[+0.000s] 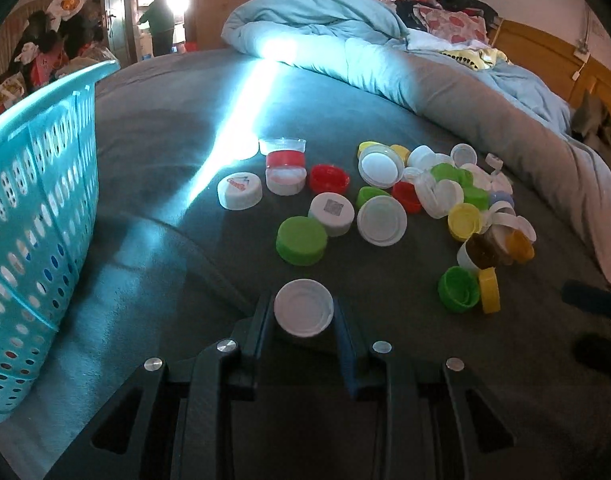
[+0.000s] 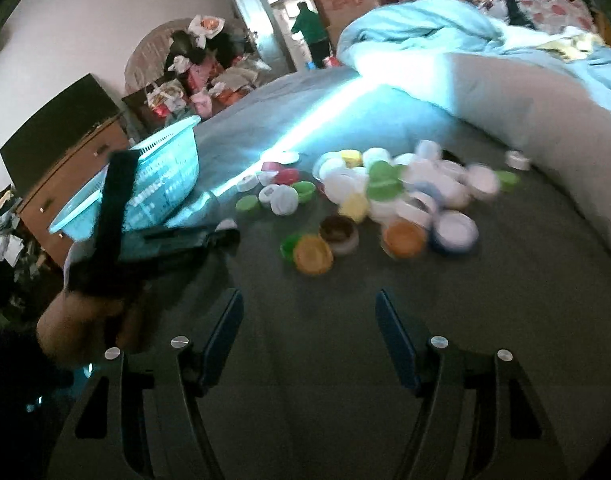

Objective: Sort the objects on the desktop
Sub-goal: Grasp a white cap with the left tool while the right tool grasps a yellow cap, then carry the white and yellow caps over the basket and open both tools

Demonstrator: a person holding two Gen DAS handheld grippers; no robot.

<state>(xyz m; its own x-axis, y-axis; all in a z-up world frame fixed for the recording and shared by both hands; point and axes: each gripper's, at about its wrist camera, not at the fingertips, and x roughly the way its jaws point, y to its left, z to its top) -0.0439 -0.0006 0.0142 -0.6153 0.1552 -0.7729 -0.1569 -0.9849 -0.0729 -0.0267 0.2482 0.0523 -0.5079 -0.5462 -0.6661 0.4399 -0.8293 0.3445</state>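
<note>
The left gripper [image 1: 304, 314] clamps a round white plastic bottle cap [image 1: 304, 307] between its two black fingers, above the grey blanket [image 1: 153, 152]. Ahead of it and to its right lies the scattered pile of coloured plastic caps [image 1: 425, 196]; the nearest is a green round cap [image 1: 301, 241]. The perforated turquoise plastic basket [image 1: 37, 200] stands to its left. The right gripper [image 2: 308, 308] is spread wide and holds nothing; the motion-blurred cap pile sits ahead of it.
</note>
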